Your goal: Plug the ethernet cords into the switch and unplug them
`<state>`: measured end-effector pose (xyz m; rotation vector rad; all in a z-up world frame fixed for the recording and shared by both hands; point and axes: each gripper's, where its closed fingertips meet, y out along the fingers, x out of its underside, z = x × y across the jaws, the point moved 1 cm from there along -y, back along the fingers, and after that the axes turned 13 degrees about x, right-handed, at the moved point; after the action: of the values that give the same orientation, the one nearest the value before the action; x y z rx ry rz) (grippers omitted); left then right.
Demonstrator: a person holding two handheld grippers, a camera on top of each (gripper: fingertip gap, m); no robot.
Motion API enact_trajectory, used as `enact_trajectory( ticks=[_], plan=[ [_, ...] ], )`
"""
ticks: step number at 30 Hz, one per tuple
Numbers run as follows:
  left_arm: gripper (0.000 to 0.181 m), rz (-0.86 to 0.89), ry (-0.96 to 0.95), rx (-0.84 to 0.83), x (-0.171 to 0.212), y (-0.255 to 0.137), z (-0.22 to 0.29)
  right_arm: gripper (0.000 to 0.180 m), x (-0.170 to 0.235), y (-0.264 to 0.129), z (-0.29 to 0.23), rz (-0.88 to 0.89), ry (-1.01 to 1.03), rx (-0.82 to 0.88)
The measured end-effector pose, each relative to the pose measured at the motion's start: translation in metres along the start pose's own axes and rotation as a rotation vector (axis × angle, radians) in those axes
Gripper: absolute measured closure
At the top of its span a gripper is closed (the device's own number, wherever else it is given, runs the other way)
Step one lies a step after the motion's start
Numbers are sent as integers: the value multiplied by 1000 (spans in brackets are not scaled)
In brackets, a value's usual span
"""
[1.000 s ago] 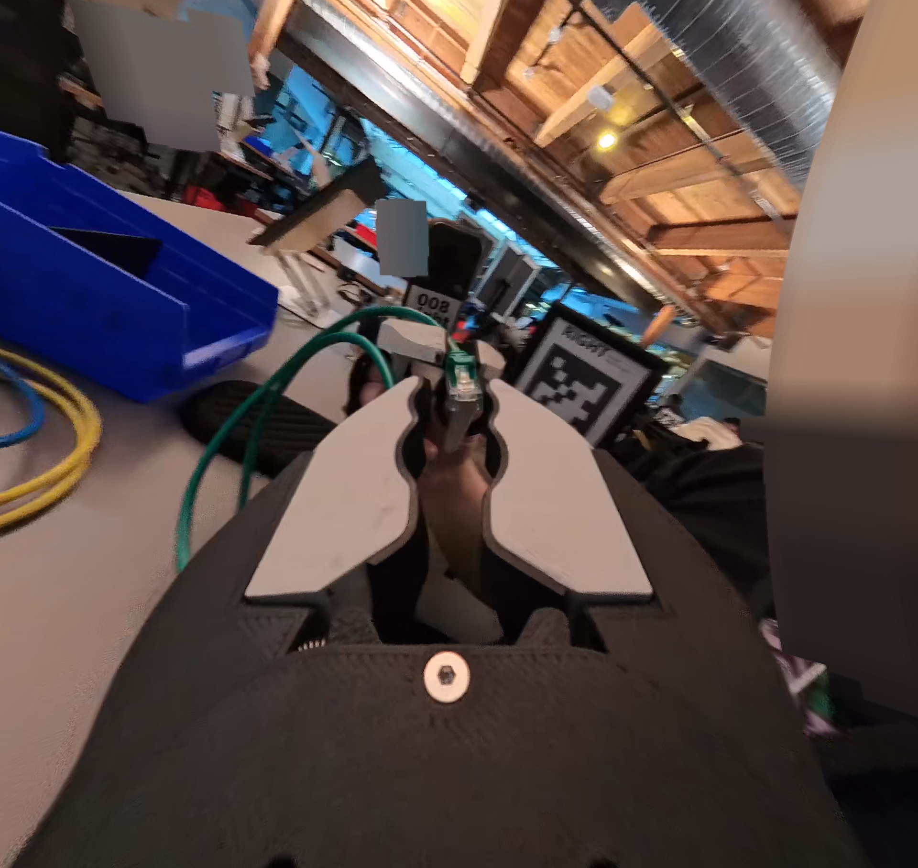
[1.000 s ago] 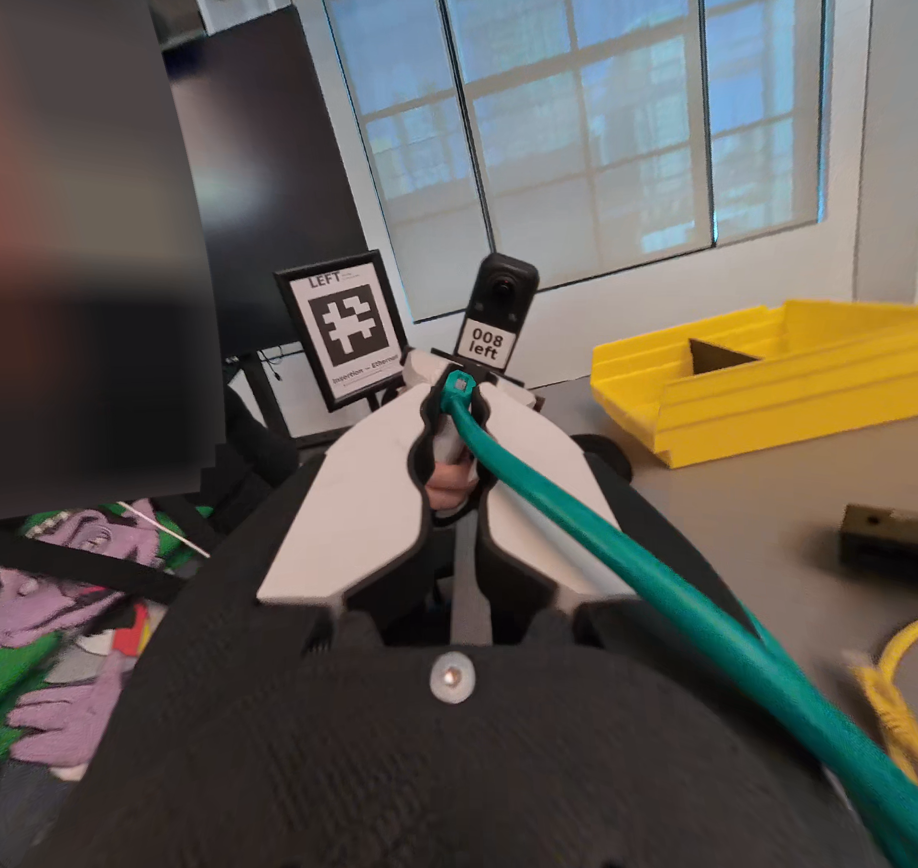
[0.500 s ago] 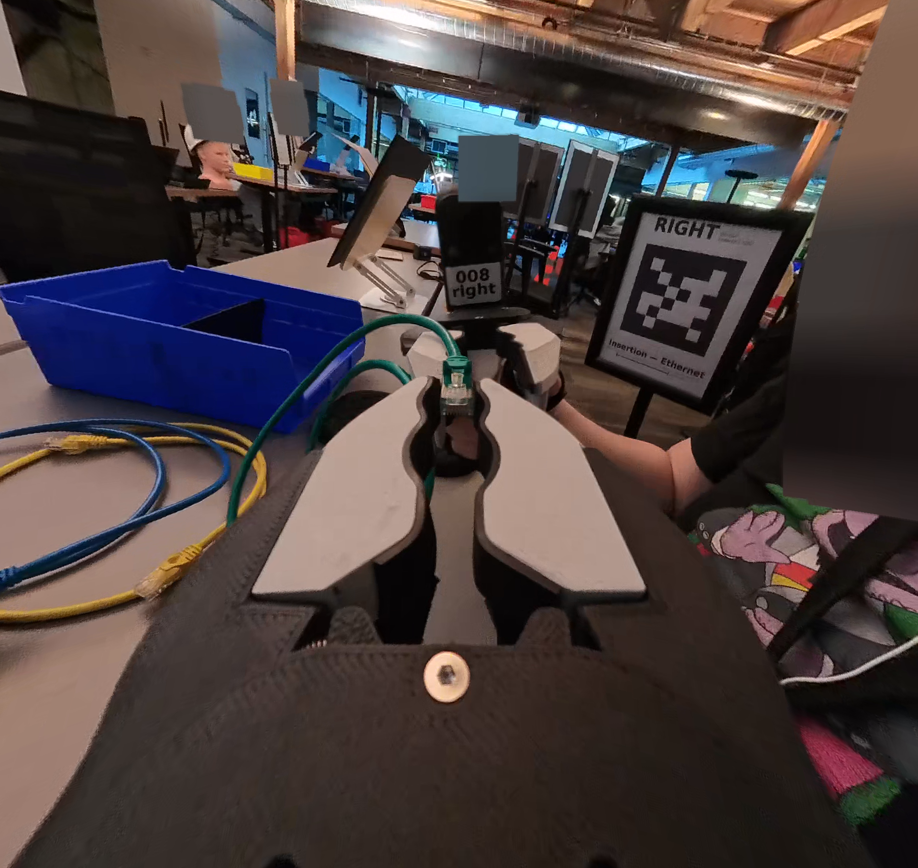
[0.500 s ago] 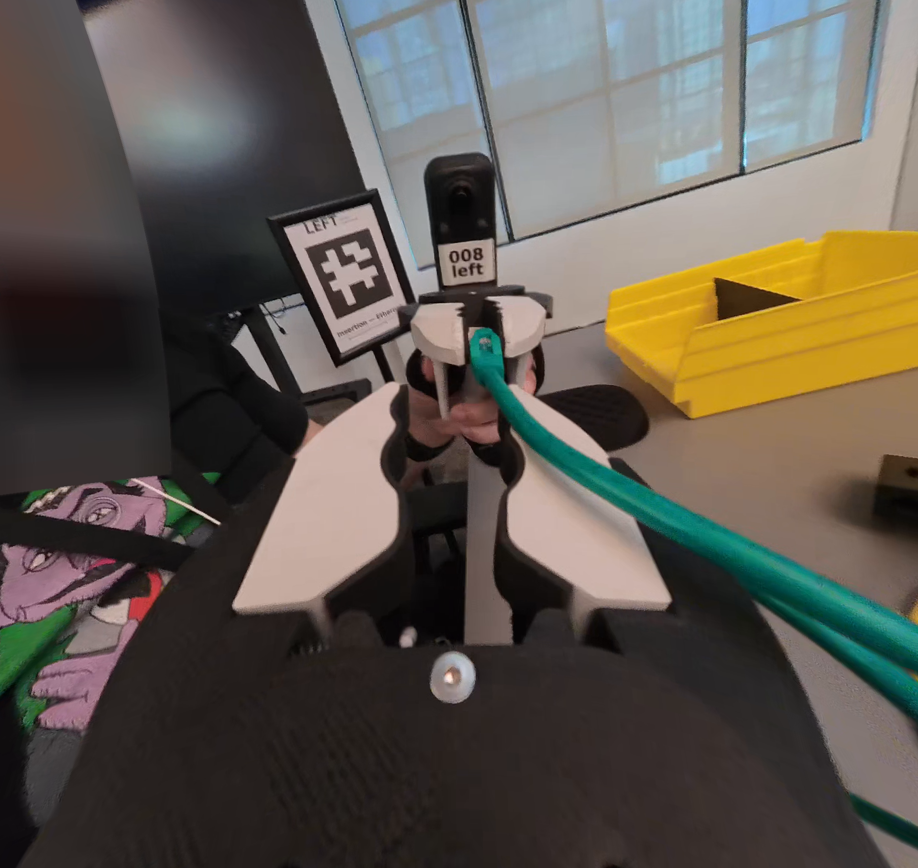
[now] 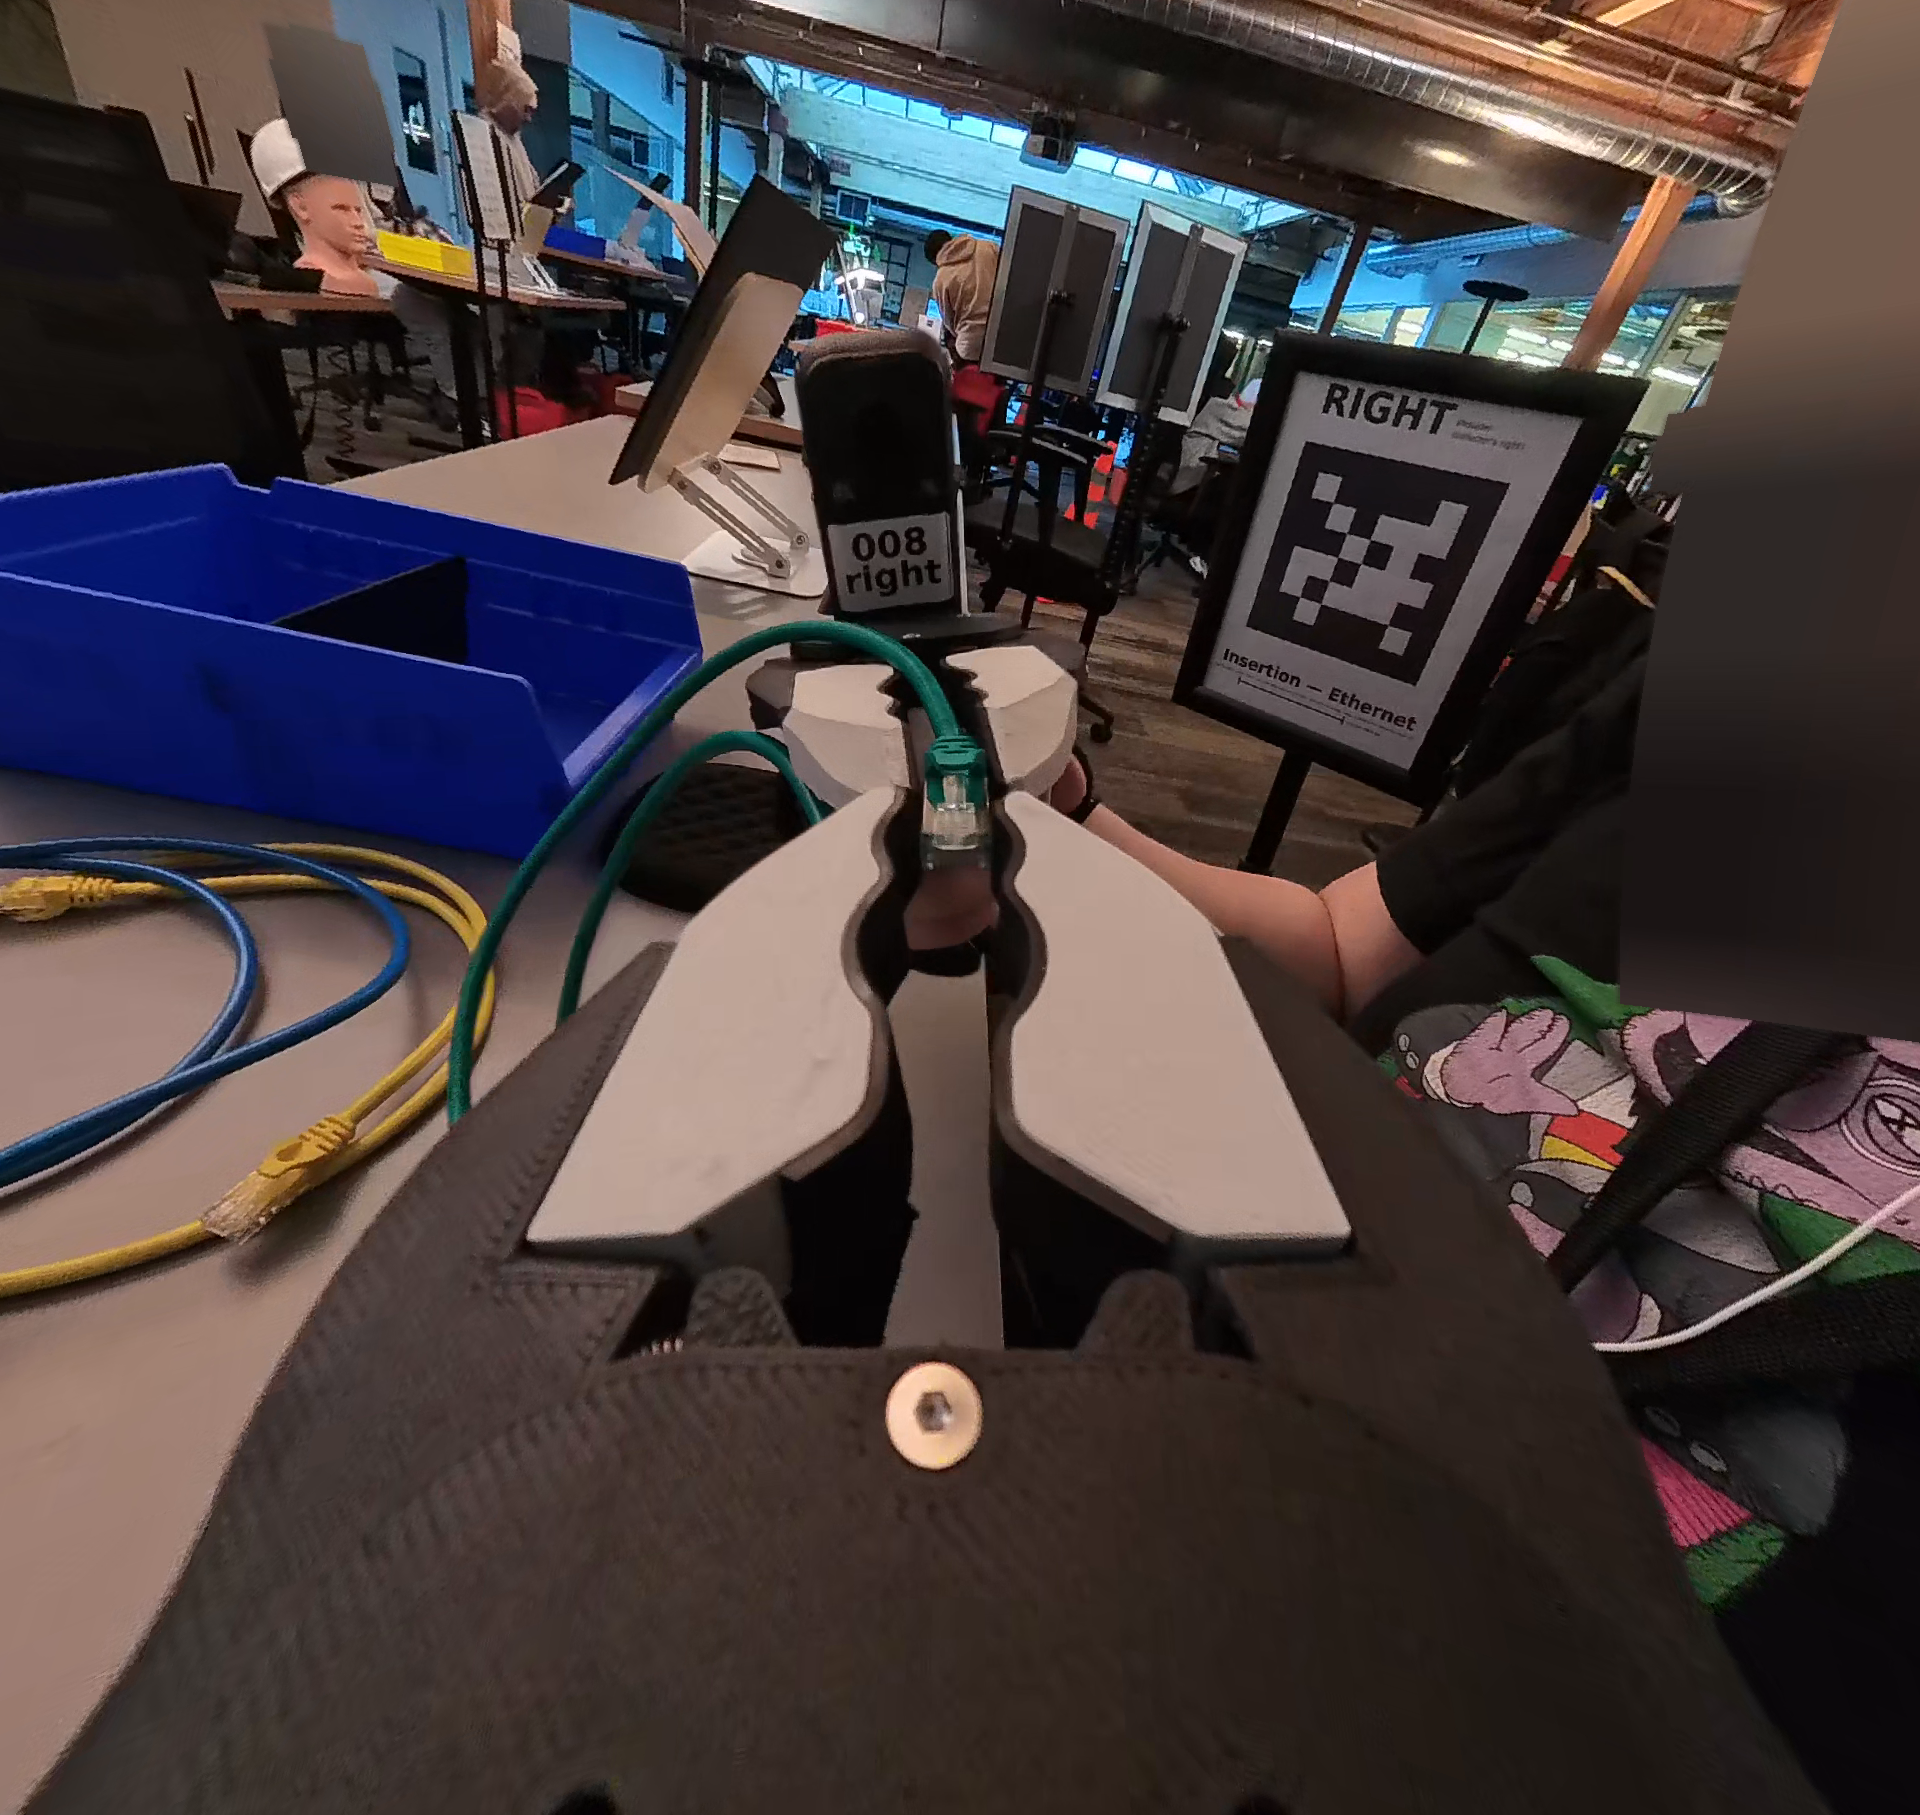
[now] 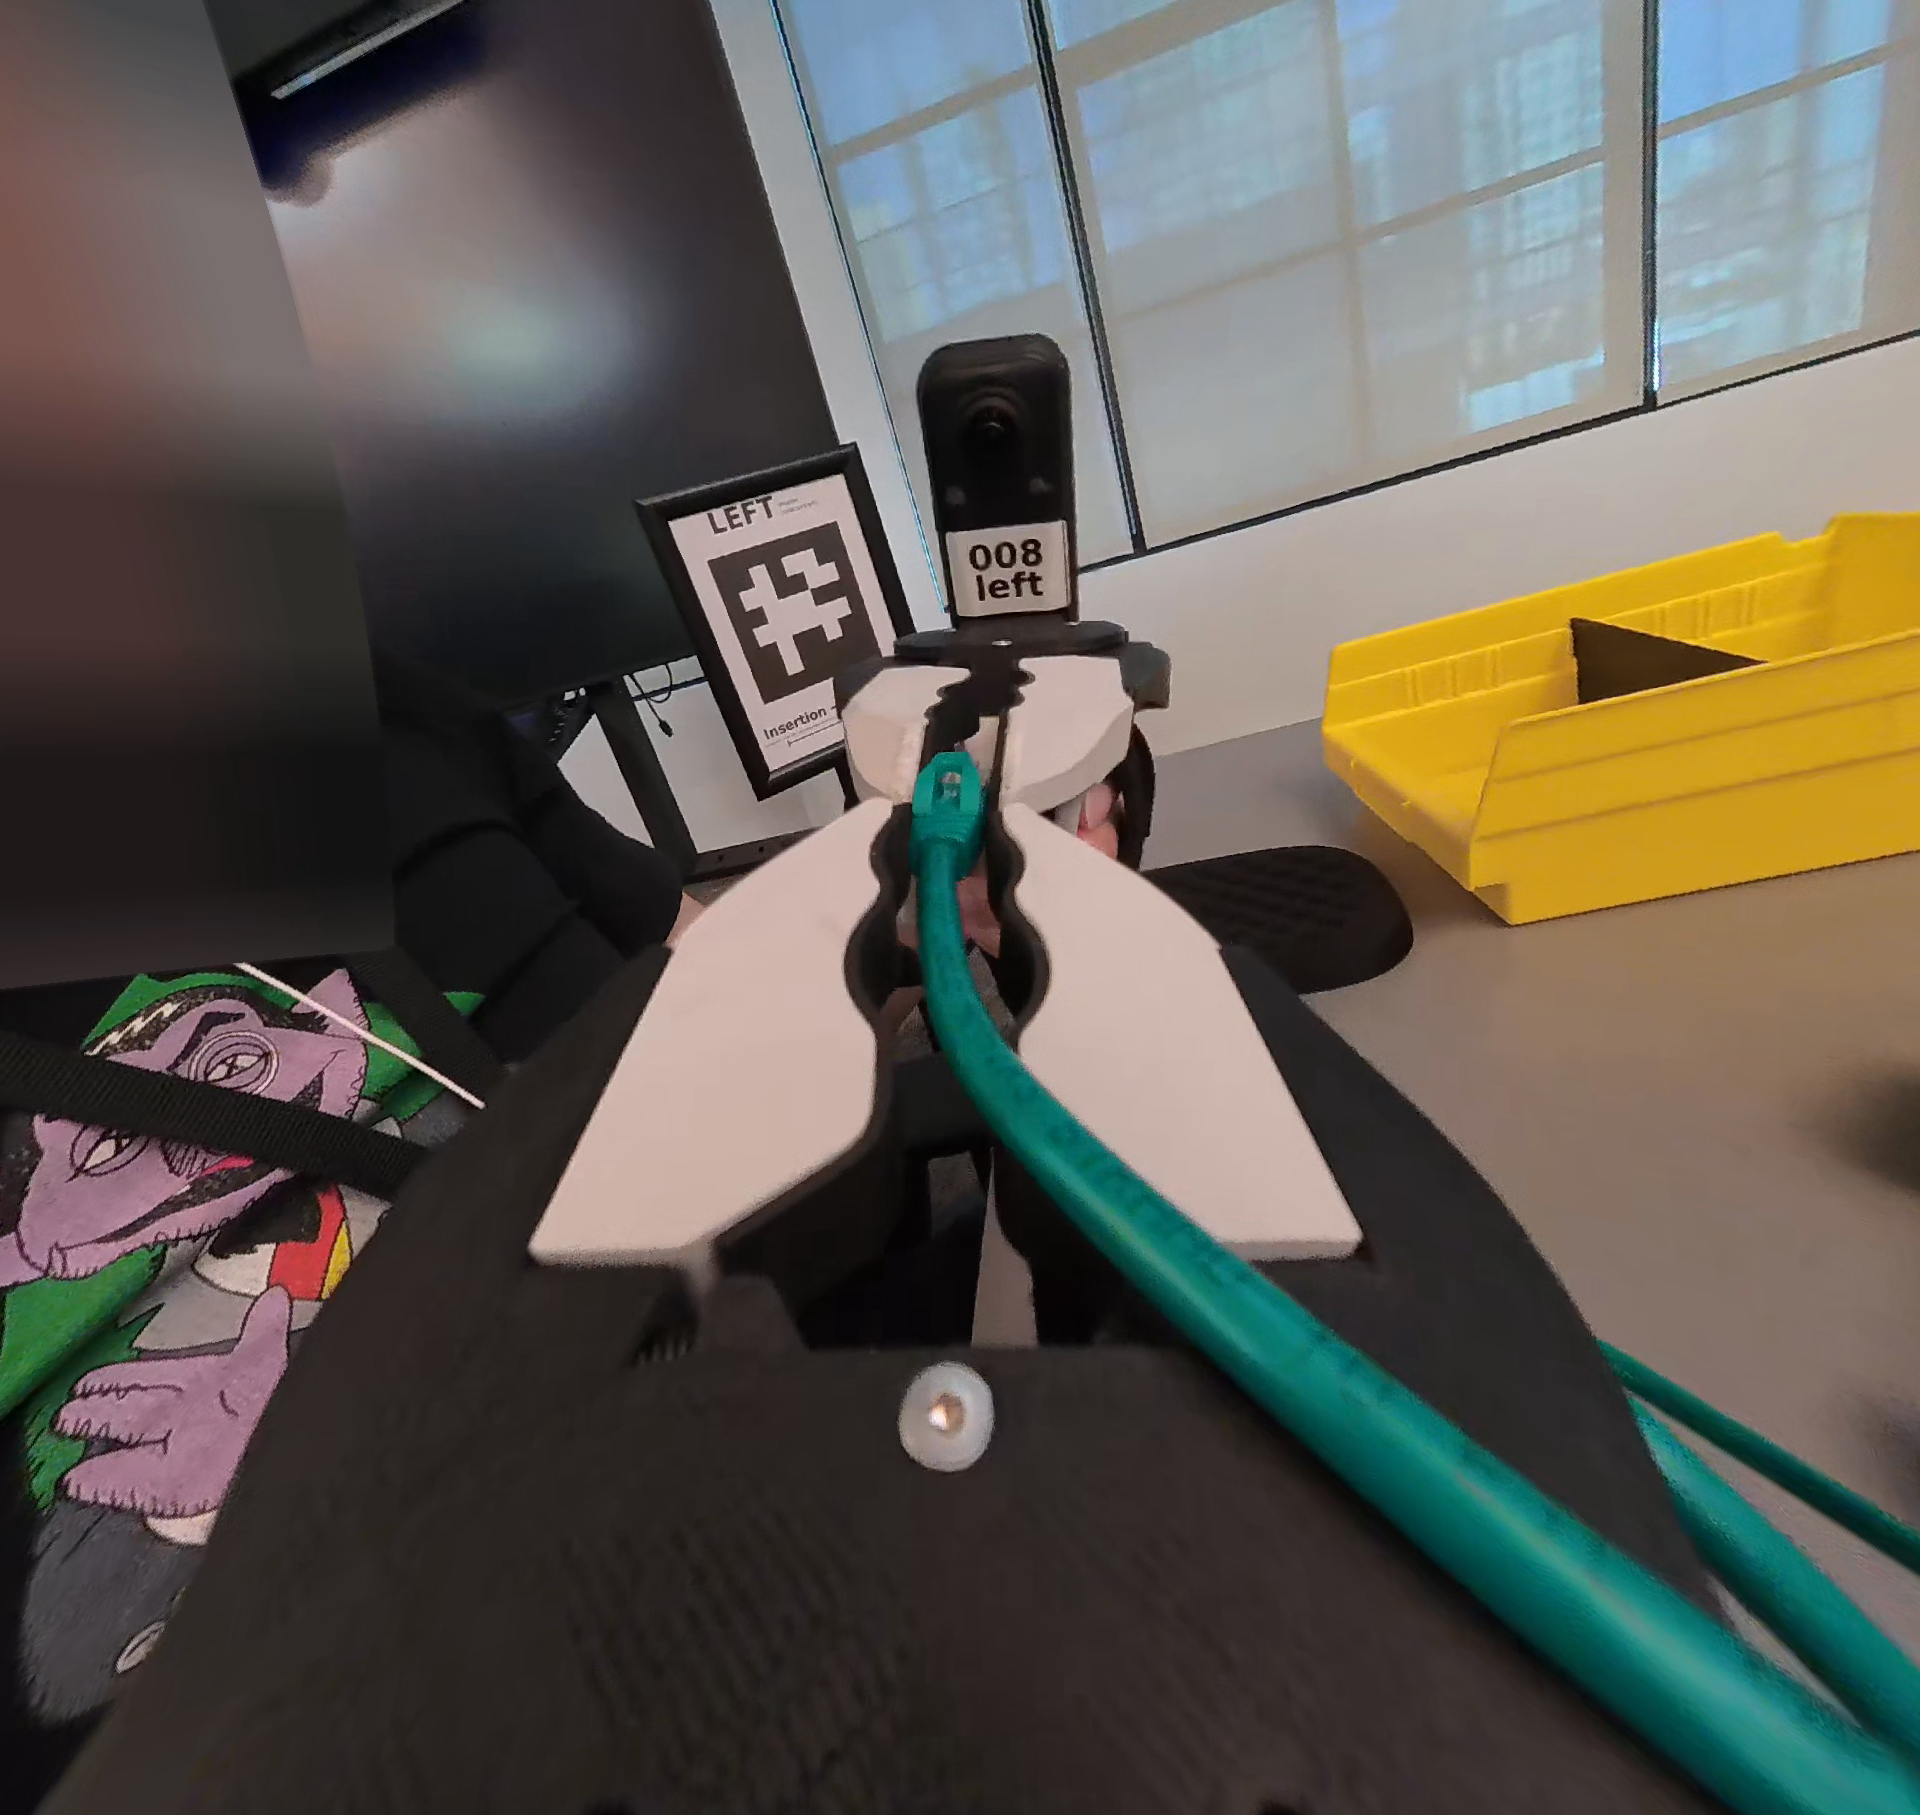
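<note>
— Green ethernet cord (image 5: pixel 951 763): location, hold?
— Plug end aloft above the worktop (image 5: pixel 125 1433), between both tools. Left tongs (image 5: pixel 951 835) clenched on the clear plug; right tongs (image 6: pixel 943 830) clenched on the boot just behind it. Step, by my judgement: regrasp before plugging.
— Change? Next?
— Half a second ago the right tongs stood spread. Next: one releases, then the plug turns toward the switch, not clearly in view.
</note>
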<state>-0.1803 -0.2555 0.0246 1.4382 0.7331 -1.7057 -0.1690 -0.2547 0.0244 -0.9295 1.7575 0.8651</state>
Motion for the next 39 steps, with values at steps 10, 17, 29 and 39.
enact_trajectory(
  ticks=[10, 17, 29, 39],
  plan=[
    [166, -37, -3, -66, 14, -6, -15, 167, 11, -6, 12, -43, -113, 136],
    [128, -311, 290, -557, -1, -86, -95, 167, 6, -24, 15, 11, -122, 168],
    [77, -711, 0, -885, 96, -106, -229, 167, 1, -44, 16, 40, -175, 212],
    [108, -673, -49, -962, 111, -118, -254, 167, 4, -57, 17, 52, -163, 193]
  ],
)
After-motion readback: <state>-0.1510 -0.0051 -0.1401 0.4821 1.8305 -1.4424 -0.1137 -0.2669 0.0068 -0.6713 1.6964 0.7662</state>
